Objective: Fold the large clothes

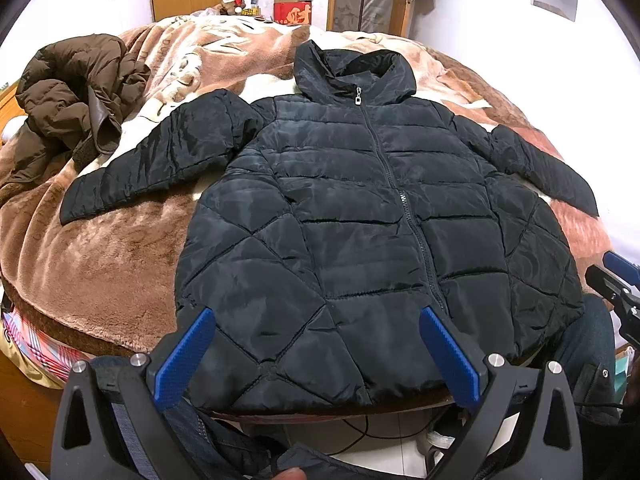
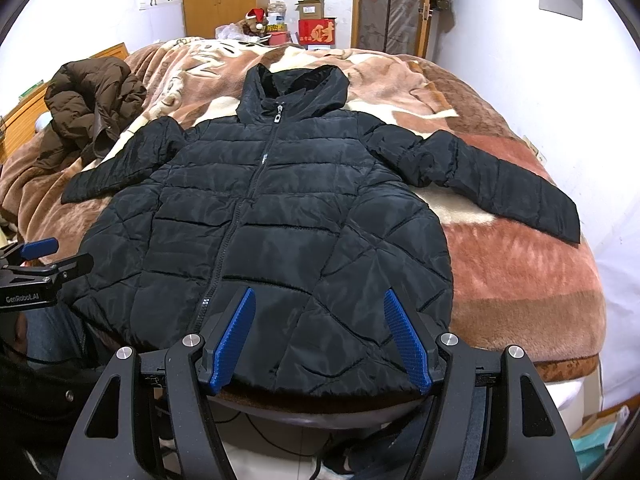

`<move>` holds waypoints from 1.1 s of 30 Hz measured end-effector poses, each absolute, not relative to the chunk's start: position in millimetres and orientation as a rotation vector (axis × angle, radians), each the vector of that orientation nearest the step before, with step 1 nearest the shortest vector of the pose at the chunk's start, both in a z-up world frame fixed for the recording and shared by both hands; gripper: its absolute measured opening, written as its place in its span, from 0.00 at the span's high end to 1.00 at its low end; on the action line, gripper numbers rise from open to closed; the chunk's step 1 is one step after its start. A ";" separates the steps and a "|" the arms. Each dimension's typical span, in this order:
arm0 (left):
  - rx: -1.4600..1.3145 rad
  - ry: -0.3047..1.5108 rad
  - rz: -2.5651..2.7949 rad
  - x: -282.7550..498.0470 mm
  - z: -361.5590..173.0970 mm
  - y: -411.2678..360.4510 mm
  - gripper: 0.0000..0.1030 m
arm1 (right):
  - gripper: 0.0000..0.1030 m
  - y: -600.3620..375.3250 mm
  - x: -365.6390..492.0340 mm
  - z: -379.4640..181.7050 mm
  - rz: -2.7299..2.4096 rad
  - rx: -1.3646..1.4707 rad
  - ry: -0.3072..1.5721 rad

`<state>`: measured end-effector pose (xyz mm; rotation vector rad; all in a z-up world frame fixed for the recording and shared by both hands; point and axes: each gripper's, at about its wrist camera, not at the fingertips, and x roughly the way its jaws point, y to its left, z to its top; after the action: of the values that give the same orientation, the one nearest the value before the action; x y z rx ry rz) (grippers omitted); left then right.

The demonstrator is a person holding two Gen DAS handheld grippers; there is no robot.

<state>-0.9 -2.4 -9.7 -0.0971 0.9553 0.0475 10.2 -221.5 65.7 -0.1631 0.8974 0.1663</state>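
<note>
A black hooded puffer jacket lies flat and zipped at the centre of both frames on the brown plush blanket, sleeves spread out to each side. My left gripper and my right gripper hover at its hem, fingers wide, holding nothing. A crumpled brown coat sits upper left.

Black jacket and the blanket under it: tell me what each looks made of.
Black jacket: likely thin synthetic shell, nylon or polyester, over padding; it has a slight sheen and stitched, puffed panels. Blanket: looks like plush fleece, matte and fuzzy, with a soft pile in brown and cream. Neither fibre can be confirmed by sight.
</note>
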 end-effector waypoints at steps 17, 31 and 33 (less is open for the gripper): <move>-0.100 0.960 0.047 -0.5 -11.5 -3.7 0.00 | 0.35 -222.8 12.8 65.4 0.164 -0.160 0.902; -0.100 0.961 0.046 -0.6 -11.8 -4.2 0.00 | 0.35 -223.3 12.9 64.9 0.163 -0.160 0.905; -0.099 0.961 0.047 -1.0 -12.5 -4.9 0.00 | 0.35 -223.2 13.0 65.3 0.163 -0.160 0.904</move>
<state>-1.0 -4.9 -12.5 -0.0994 0.9614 0.0470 13.0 -223.2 65.3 -0.1601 0.9045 0.1632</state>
